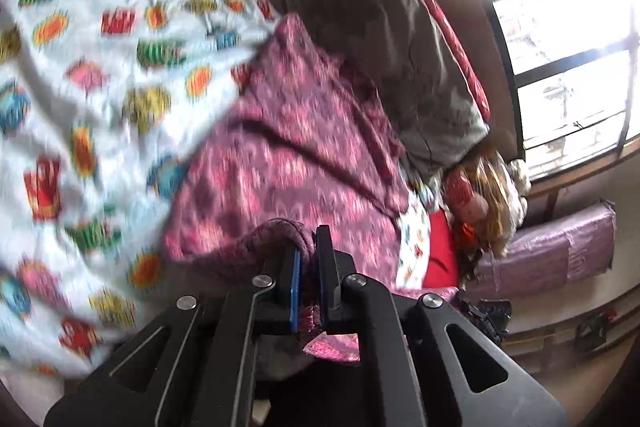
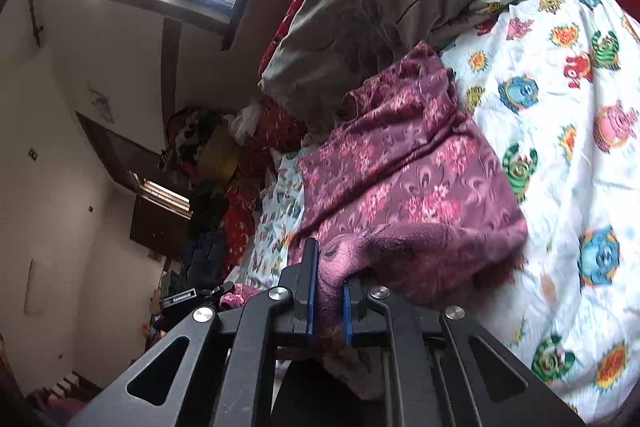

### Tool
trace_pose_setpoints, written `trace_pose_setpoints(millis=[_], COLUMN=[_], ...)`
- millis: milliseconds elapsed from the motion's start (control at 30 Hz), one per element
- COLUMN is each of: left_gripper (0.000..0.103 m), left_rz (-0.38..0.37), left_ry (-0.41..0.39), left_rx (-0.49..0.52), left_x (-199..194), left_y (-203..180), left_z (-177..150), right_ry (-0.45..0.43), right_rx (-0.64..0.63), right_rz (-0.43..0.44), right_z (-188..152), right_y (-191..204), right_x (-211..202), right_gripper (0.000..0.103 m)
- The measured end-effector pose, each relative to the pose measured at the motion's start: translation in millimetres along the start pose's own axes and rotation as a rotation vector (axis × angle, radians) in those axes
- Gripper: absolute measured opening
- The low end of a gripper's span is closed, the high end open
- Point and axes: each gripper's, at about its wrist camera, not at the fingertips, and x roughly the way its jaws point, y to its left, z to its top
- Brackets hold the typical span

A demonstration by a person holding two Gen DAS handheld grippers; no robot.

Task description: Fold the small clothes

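The left gripper (image 1: 308,259) tilts downward over the bed, its fingers (image 1: 295,267) clenched on a bunched edge of the pink garment (image 1: 288,147). The right gripper (image 2: 330,279) points more nearly level, its fingers (image 2: 311,275) likewise clenched on a fleecy fold of the garment (image 2: 400,163). The garment lies spread on the sheet (image 1: 100,67), a white one printed with bright cartoon shapes, its near edge raised into both grips. Its far end touches a grey pillow (image 1: 392,39) by the window (image 1: 568,27). In the right view, heaped clothes (image 2: 208,155) lie beyond the bed's edge.
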Motion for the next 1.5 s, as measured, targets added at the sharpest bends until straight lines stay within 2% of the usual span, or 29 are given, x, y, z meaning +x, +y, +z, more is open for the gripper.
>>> trace_pose_setpoints(millis=[267, 467, 633, 767, 967, 1067, 1133, 1200, 1267, 1300, 1333, 1367, 1400, 1467, 1500], left_gripper=[0.005, 0.005, 0.005, 0.005, 0.005, 0.005, 0.005, 0.009, 0.012, 0.020, 0.027, 0.042, 0.053, 0.053, 0.055], left_rz=[0.006, -0.020, -0.006, 0.040, 0.117, 0.092, 0.042, -0.023, -0.074, -0.085, -0.079, -0.077, -0.088, -0.078, -0.059], left_ry=[-0.040, -0.056, -0.083, -0.100, -0.020, 0.027, 0.056, 0.064, 0.045, 0.016, -0.023, -0.064, -0.100, -0.117, -0.087], left_rx=[-0.040, -0.093, -0.120, -0.135, -0.201, -0.247, -0.282, -0.311, -0.327, -0.323, -0.315, -0.313, -0.313, -0.263, -0.182], left_x=[28.1, 58.6, 94.5, 131.8, 190.1, 197.7, 194.9, 186.7, 173.7, 164.7, 154.1, 142.6, 131.1, 120.5, 121.9], left_y=[-3.8, -8.5, -11.0, -7.2, 15.1, 23.5, 26.9, 28.9, 28.7, 27.9, 26.9, 26.3, 25.8, 17.9, 7.4], left_z=[57.1, 104.7, 153.8, 190.7, 227.6, 235.9, 240.5, 243.2, 244.2, 244.8, 245.5, 247.1, 248.0, 246.3, 241.1], right_ry=[-0.034, -0.078, -0.149, -0.189, -0.148, -0.136, -0.148, -0.175, -0.242, -0.293, -0.354, -0.399, -0.412, -0.347, -0.293], right_rx=[0.059, 0.118, 0.213, 0.305, 0.369, 0.415, 0.458, 0.516, 0.530, 0.525, 0.507, 0.480, 0.445, 0.356, 0.311], right_rz=[-0.017, -0.023, -0.006, -0.018, -0.084, -0.053, -0.023, -0.020, -0.007, -0.014, -0.023, -0.022, -0.020, -0.044, -0.065], right_z=[44.1, 84.9, 128.9, 159.8, 187.0, 199.1, 204.5, 206.5, 204.4, 201.7, 198.2, 194.9, 192.1, 188.5, 187.1], right_y=[-15.3, -35.3, -67.4, -100.5, -131.1, -139.7, -145.4, -150.7, -151.0, -149.4, -146.0, -141.8, -136.0, -121.5, -114.2], right_x=[38.0, 69.2, 101.6, 131.6, 177.0, 188.4, 188.4, 184.2, 174.1, 166.3, 156.1, 147.1, 141.7, 144.1, 148.9], right_gripper=[0.010, 0.010, 0.010, 0.010, 0.010, 0.014, 0.015, 0.018, 0.024, 0.026, 0.033, 0.041, 0.041, 0.041, 0.041])
